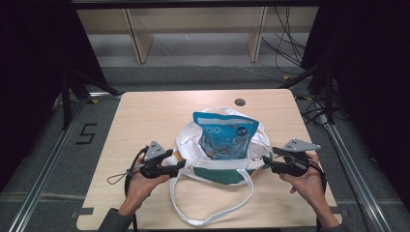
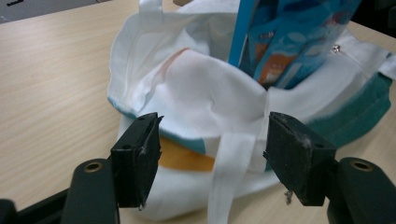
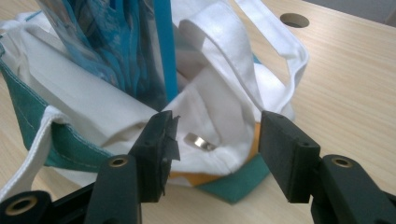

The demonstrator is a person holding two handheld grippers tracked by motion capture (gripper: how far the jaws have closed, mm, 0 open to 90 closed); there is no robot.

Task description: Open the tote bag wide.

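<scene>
A white tote bag (image 1: 191, 145) with a teal band lies in the middle of the table. A blue snack pouch (image 1: 223, 135) stands upright in its mouth. My left gripper (image 1: 183, 166) is at the bag's left side, open, with the bag's rim (image 2: 205, 93) and a strap in the gap between its jaws, the pads clear of the cloth. The pouch (image 2: 289, 42) rises behind. My right gripper (image 1: 267, 162) is at the bag's right corner, open too. Its jaws straddle a fold of white cloth (image 3: 219, 93) with a metal snap (image 3: 198, 140), and the pouch (image 3: 116, 42) stands beyond.
One long white handle (image 1: 212, 212) loops toward the table's near edge between my hands. A round cable hole (image 1: 240, 102) sits at the far edge of the wooden table (image 1: 145, 116). Shelving and cables lie on the floor behind.
</scene>
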